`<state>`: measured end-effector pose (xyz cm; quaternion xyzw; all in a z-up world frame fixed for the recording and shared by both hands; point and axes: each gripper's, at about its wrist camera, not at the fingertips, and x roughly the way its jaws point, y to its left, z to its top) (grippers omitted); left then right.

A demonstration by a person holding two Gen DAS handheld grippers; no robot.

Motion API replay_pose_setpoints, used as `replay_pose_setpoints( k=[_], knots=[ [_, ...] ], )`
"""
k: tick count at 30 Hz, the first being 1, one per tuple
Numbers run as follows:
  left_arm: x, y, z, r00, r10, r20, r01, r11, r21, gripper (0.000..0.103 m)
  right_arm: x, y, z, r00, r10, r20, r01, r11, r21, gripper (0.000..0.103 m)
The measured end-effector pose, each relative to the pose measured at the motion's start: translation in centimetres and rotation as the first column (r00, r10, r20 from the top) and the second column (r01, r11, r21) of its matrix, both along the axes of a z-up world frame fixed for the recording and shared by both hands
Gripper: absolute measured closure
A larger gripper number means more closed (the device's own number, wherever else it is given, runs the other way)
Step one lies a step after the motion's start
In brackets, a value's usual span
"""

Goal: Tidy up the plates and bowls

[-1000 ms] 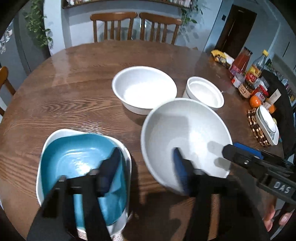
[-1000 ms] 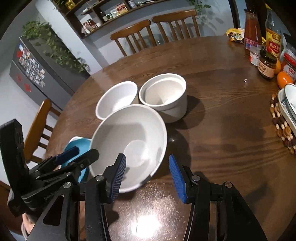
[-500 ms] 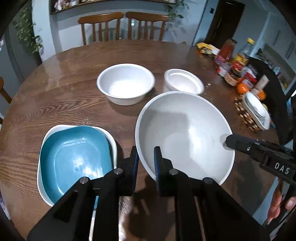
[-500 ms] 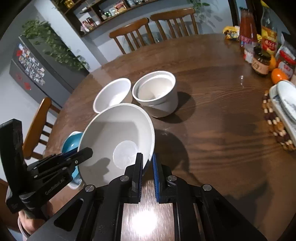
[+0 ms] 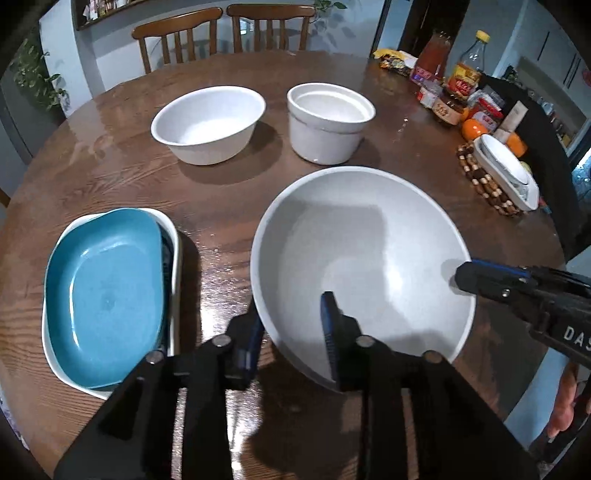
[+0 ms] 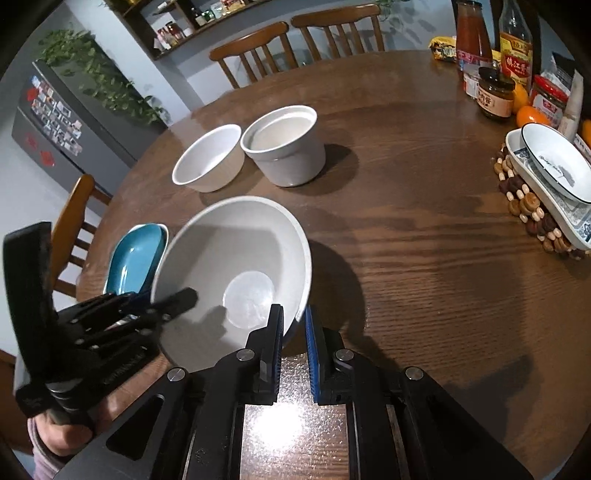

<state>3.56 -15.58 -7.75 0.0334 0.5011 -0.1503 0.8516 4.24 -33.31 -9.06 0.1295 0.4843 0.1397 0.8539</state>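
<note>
A large white bowl (image 5: pixel 362 254) is held tilted above the round wooden table (image 5: pixel 110 173). My left gripper (image 5: pixel 291 332) is shut on its near rim, one finger inside and one outside. My right gripper (image 6: pixel 293 325) is shut on the rim at the bowl's right side (image 6: pixel 236 266). A blue dish (image 5: pixel 103 295) lies in a white rectangular dish at the left. A medium white bowl (image 5: pixel 208 123) and a small deep white bowl (image 5: pixel 328 123) stand further back.
Jars, bottles and oranges (image 6: pixel 517 85) crowd the table's right edge. A patterned dish stack sits on a beaded trivet (image 6: pixel 543 184). Wooden chairs (image 5: pixel 221 33) stand behind the table.
Both grippers have closed on the large bowl's rim. The bowl has risen and tilted off the table.
</note>
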Motion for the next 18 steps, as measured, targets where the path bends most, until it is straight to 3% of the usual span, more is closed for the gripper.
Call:
replay_pose_setpoints(
  k=[2, 4, 5, 7, 9, 10, 18],
  knots=[
    [-0.2, 0.7, 1.0, 0.999, 0.023, 0.039, -0.023, 1.000, -0.007, 0.065, 0.0, -0.5, 0.1, 1.000, -0.002, -0.005, 0.002, 0.999, 0.032, 0.090],
    [-0.4, 1.9, 2.0, 0.996, 0.053, 0.066, -0.051, 0.998, -0.035, 0.038, -0.3, -1.0, 0.7, 1.000, -0.009, 0.016, 0.009, 0.999, 0.051, 0.090],
    [-0.5, 2.7, 2.7, 0.993, 0.075, 0.086, -0.071, 0.996, -0.054, 0.034, -0.5, -1.4, 1.2, 0.999, -0.015, 0.030, 0.013, 0.998, 0.059, 0.090],
    [-0.6, 3.9, 3.8, 0.986, 0.109, 0.127, -0.102, 0.993, -0.060, 0.032, -0.8, -1.9, 1.9, 0.998, -0.028, 0.058, 0.024, 0.997, 0.072, 0.085],
    [-0.6, 4.7, 4.6, 0.979, 0.134, 0.155, -0.127, 0.990, -0.057, 0.031, -1.0, -2.1, 2.6, 0.996, -0.043, 0.081, 0.036, 0.996, 0.084, 0.069],
    [-0.4, 5.3, 4.9, 0.976, 0.150, 0.158, -0.142, 0.988, -0.060, 0.030, -1.0, -2.1, 2.8, 0.995, -0.048, 0.090, 0.040, 0.995, 0.091, 0.066],
    [1.8, 7.1, 6.3, 0.961, 0.218, 0.171, -0.211, 0.976, -0.059, 0.027, 0.5, 0.2, 5.1, 0.991, 0.017, 0.133, -0.029, 0.996, 0.086, 0.064]
  ],
)
